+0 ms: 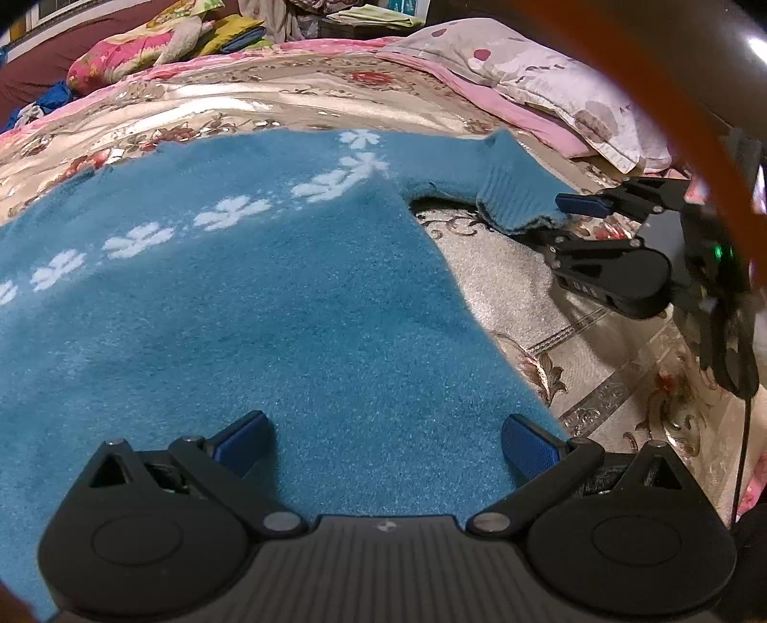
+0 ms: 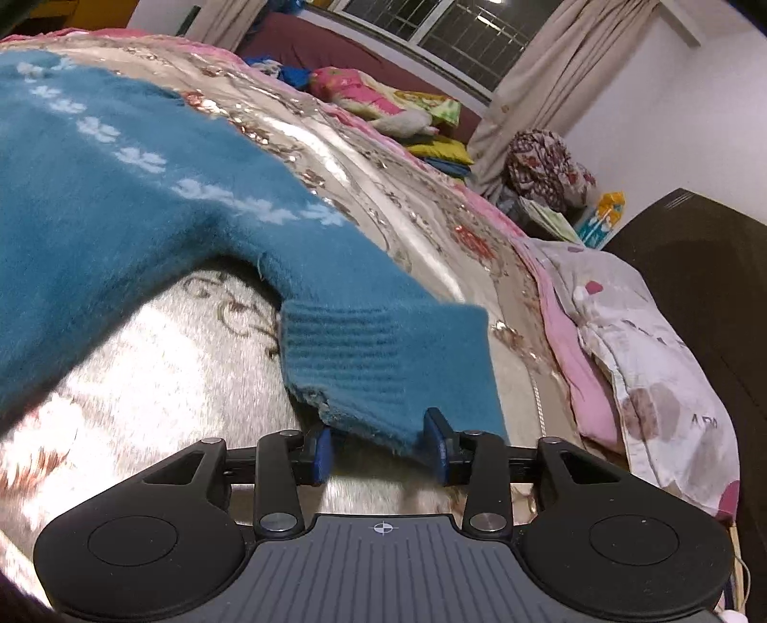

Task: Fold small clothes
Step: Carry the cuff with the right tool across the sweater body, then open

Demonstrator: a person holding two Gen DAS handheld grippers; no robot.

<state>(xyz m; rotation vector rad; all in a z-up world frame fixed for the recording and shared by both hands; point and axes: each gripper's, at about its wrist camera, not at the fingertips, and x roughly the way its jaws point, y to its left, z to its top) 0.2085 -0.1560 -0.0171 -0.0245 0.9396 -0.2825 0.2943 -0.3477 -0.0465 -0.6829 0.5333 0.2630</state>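
Lying flat across a shiny floral bedspread (image 1: 268, 108) is one small teal sweater (image 1: 268, 297), fuzzy, with a single diagonal row of white flower shapes (image 1: 230, 213) running across its chest; about eight of these flowers can be counted in the left wrist view. One sleeve is visible, reaching out to the side and ending in a ribbed cuff (image 2: 383, 354). Two hand-held grippers are in the scene, each with two black fingers tipped by blue pads. One of them, the left gripper (image 1: 386, 443), hangs over the lower body of the sweater with its two pads set wide apart and nothing pinched between them. Its partner, the right gripper (image 2: 381, 448), sits at the end of the sleeve: the frayed edge of the cuff lies in the gap between its two pads, which stand a little apart and do not squeeze the knit. From the left wrist view this gripper appears at the right edge, one blue pad (image 1: 582, 205) just above the cuff. Beyond the sweater, one pillow (image 1: 537, 76) in a pale case with pink and brown dots rests at the bed's far side. One pile of bright folded cloth (image 2: 407, 115) lies on a dark red surface near a curtained window (image 2: 450, 28).
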